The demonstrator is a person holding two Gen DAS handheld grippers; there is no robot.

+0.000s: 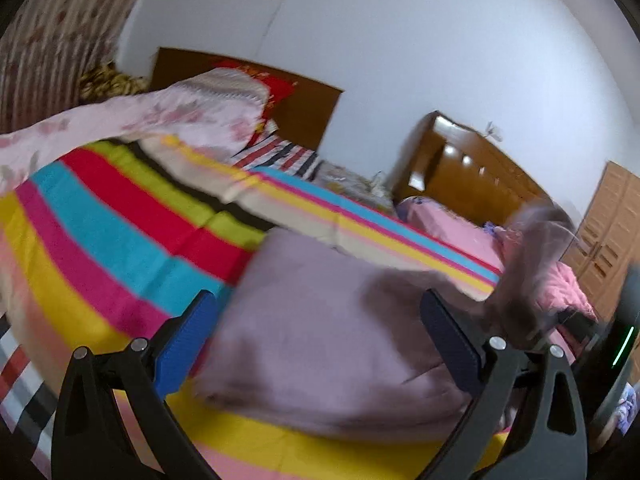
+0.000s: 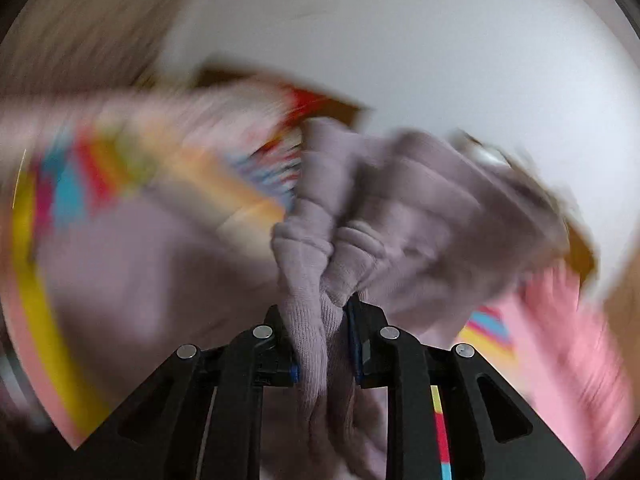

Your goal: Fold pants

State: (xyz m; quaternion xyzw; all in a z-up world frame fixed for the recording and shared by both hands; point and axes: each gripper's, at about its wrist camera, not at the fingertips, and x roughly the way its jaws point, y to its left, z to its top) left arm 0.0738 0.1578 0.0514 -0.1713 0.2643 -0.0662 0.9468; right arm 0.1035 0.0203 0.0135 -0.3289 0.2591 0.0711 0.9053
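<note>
Mauve knit cloth fills the middle of the left wrist view: the pants [image 1: 320,344] lie bunched on a striped bedspread [image 1: 120,232] banded in yellow, magenta, turquoise, red and lime. One end of the garment rises toward three o'clock, where it is blurred. The left gripper [image 1: 320,320] stands with its jaws wide apart, one blue pad at eight o'clock and one dark pad at four o'clock; the pants show between them, but neither pad presses on the cloth. At ten o'clock a pink floral quilt [image 1: 140,120] is heaped on the bed, and behind it stands one brown headboard [image 1: 304,108]. A second wooden headboard [image 1: 472,168] stands at two o'clock over pink bedding [image 1: 452,228], so two beds can be counted. One wooden wardrobe [image 1: 612,224] shows at three o'clock, against a white wall [image 1: 400,40]. In the right wrist view, heavily blurred, the right gripper [image 2: 320,320] has its jaws drawn close and clamped on a gathered, ribbed fold of the pants [image 2: 312,280], which bunch up from the centre toward two o'clock. Striped bedspread [image 2: 72,192] smears across nine o'clock and pink bedding [image 2: 560,340] across four o'clock.
</note>
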